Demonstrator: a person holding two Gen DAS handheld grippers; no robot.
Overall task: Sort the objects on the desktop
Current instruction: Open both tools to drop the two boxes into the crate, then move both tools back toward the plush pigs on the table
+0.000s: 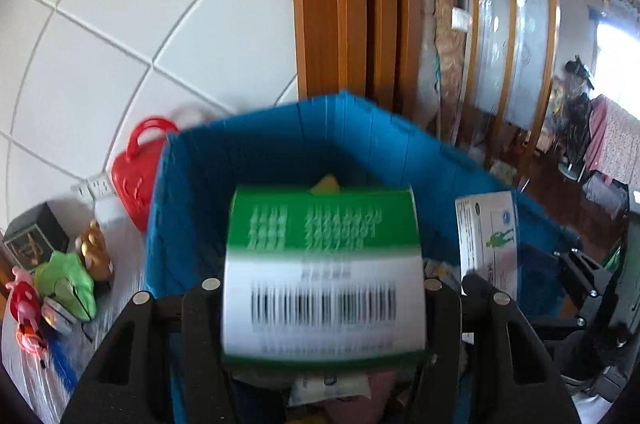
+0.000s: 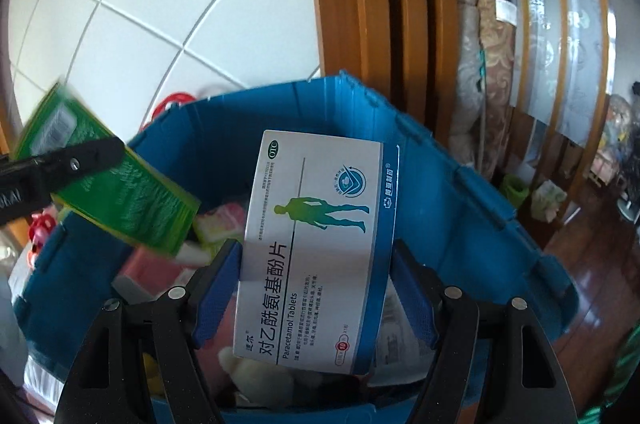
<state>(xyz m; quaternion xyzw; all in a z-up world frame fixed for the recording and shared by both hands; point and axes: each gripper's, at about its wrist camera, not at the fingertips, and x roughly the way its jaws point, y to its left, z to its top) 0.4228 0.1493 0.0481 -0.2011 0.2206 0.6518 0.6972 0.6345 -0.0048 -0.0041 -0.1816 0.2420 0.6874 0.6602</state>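
Your green-and-white box (image 1: 324, 272) hangs over the blue bin (image 1: 280, 143), its print smeared by blur, its lower edge hidden behind the left gripper (image 1: 324, 304), whose pads clamp its sides. Your right gripper (image 2: 316, 288) pinches the white-and-blue Paracetamol box (image 2: 316, 248) above the same bin; the bin's contents are mostly hidden.

White-and-blue cardboard medicine box (image 2: 316, 256) printed "对乙酰氨基酚片", "Paracetamol Tablets", "OTC" in a green oval, red-ringed "10", green-and-white cardboard box (image 1: 324, 276) with barcode, its lettering blurred unreadable
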